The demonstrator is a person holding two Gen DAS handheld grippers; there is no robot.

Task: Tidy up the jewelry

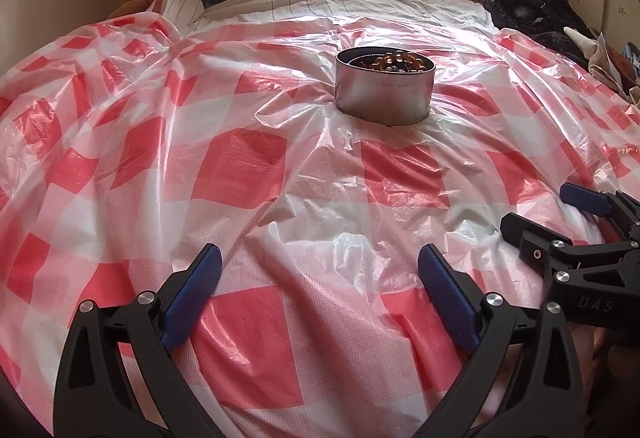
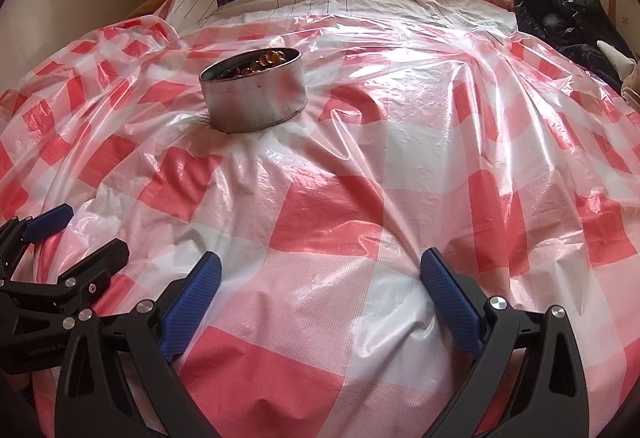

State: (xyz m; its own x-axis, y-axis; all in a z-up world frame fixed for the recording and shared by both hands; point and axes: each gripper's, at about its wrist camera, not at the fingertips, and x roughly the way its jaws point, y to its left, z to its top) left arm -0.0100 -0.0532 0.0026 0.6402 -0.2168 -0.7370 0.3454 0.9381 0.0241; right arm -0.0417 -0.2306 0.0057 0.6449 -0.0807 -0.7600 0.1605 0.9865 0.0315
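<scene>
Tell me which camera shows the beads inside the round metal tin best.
The left wrist view: it looks into the tin, showing amber beads spread across the opening. In the right wrist view the tin sits tilted, and its near wall hides most of the beads.

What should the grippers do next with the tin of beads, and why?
Probably nothing more than a small retreat: the beads already lie inside the tin, and the left gripper and right gripper are open, empty and well short of it.
</scene>
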